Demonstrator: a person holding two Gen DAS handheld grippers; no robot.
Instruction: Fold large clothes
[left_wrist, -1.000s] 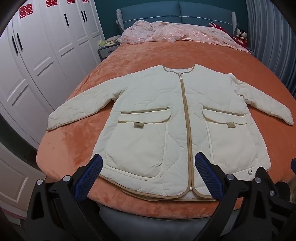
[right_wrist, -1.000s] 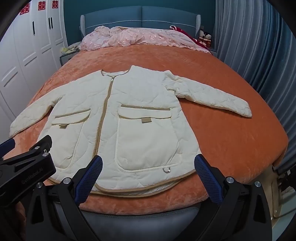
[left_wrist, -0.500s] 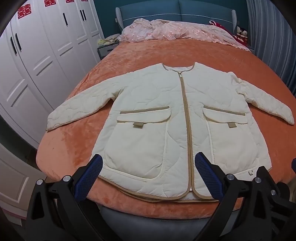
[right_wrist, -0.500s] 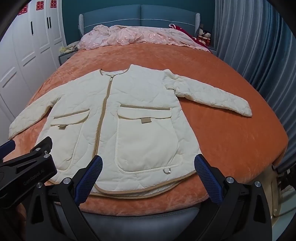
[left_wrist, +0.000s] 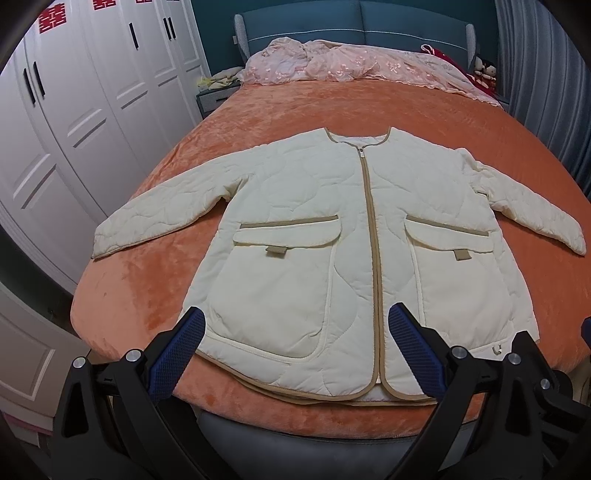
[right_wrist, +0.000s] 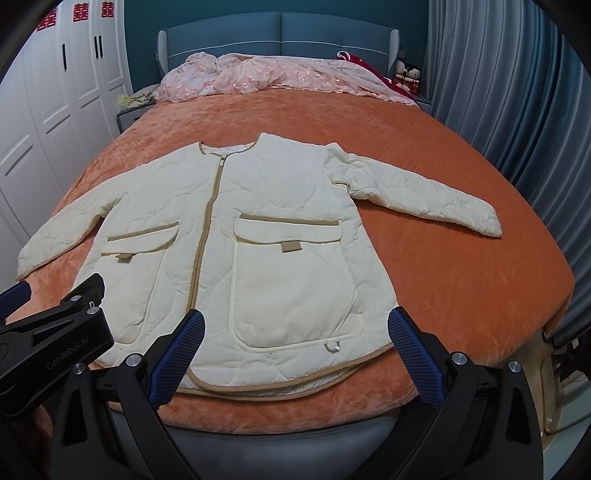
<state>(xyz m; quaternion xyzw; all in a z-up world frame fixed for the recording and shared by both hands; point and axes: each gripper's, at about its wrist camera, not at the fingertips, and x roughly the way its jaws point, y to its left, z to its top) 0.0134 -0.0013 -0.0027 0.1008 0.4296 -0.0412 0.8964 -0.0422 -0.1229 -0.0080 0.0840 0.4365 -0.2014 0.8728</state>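
Barely anything moved since a second ago: both views crept slightly nearer the hem, jacket unchanged. The cream quilted jacket (left_wrist: 343, 236) lies face up, zipped, flat on the orange bed (left_wrist: 332, 110), collar far, hem at the near edge, both sleeves spread out to the sides. My left tool (left_wrist: 295, 350) hangs released above the near hem, holding nothing; my right tool (right_wrist: 295, 350) is likewise released and empty over the right-hand pocket. Folding not started, I judge. To do it well I'd pinch one sleeve (right_wrist: 424, 195) near the cuff plus the same-side hem and bring that side across the zip, keeping the padding flat. Hard to see: fisheye bends the edges, the hem's underlayer is partly tucked, and my hands are out of view.
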